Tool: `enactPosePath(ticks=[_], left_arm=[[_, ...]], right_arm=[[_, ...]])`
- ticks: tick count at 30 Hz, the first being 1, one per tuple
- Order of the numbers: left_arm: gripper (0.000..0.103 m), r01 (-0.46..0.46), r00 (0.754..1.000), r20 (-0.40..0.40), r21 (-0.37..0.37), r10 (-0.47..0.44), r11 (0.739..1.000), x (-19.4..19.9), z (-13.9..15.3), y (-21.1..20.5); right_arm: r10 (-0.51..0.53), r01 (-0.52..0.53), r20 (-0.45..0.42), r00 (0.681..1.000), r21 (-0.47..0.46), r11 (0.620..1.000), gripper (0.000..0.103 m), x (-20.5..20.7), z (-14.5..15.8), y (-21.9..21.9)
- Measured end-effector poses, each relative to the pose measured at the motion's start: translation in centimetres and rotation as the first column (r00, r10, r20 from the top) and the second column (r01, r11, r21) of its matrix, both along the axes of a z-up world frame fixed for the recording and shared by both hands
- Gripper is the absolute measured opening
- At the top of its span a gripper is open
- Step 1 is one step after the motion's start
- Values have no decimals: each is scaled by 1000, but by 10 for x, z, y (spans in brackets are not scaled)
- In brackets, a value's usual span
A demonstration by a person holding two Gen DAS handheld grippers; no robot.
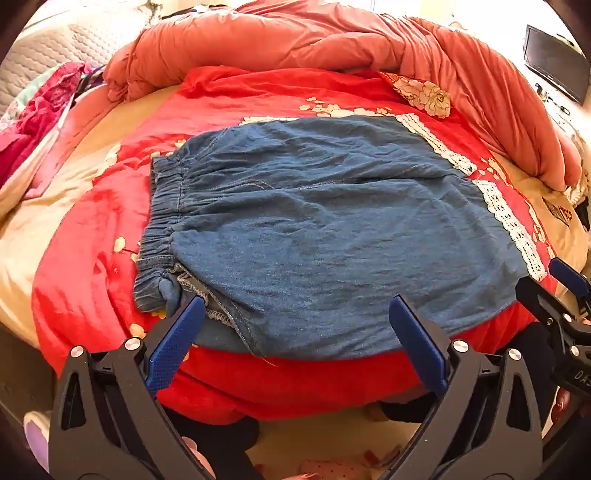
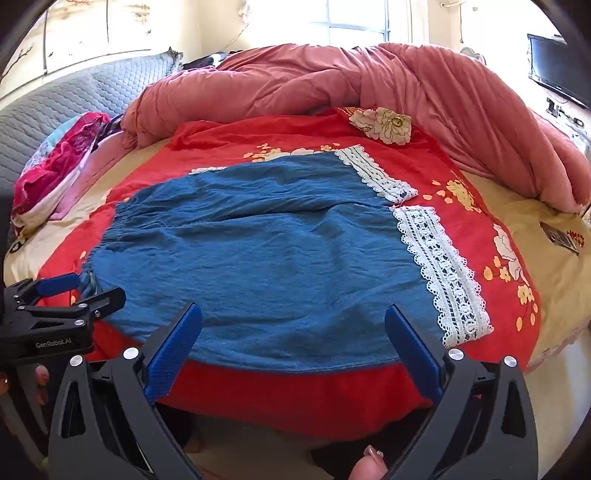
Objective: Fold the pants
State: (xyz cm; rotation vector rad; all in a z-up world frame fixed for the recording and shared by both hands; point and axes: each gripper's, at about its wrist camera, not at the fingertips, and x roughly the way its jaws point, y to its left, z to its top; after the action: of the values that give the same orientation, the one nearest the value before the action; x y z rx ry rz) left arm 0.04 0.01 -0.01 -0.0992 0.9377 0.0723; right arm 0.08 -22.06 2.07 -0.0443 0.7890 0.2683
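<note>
Pants (image 1: 325, 236) flat on red blanket (image 1: 92, 236); both hand-held grippers open.

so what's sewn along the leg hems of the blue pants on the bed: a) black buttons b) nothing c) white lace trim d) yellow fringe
c: bands of white lace trim edge the leg ends of the blue pants, opposite the elastic waistband.

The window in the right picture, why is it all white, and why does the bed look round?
Right wrist view: sunlight overexposes the window, washing it out. Both views: the fisheye lens bends the bed into a dome, with dark corners. Left wrist view: the blue pants stay sharp and evenly lit.
</note>
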Motion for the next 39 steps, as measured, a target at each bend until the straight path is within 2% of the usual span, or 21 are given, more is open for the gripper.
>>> enactPosePath(ticks=[3,9,10,15,18,39], left_arm=[[94,-11,1000,-7,-11,11,1000,3,-1,3],[94,-3,1000,28,-3,3,1000,0,12,0],[94,-3,999,32,-5,3,1000,-2,11,2],[94,-4,999,33,8,4,1000,-1,10,-3],[94,-5,999,38,9,5,1000,-1,12,-4],[94,-2,999,47,9,2,1000,-4,12,-3]], right_arm=[[0,0,-12,1000,15,1000,99,-1,1,1],[1,-1,1,1000,14,1000,99,-1,0,-2],[0,0,4,1000,-14,1000,99,-4,-2,5],[-1,1,9,1000,-22,1000,99,-7,-1,11],[-2,2,2,1000,-7,1000,99,-1,1,-2],[3,-3,-10,1000,-8,1000,99,0,0,-2]])
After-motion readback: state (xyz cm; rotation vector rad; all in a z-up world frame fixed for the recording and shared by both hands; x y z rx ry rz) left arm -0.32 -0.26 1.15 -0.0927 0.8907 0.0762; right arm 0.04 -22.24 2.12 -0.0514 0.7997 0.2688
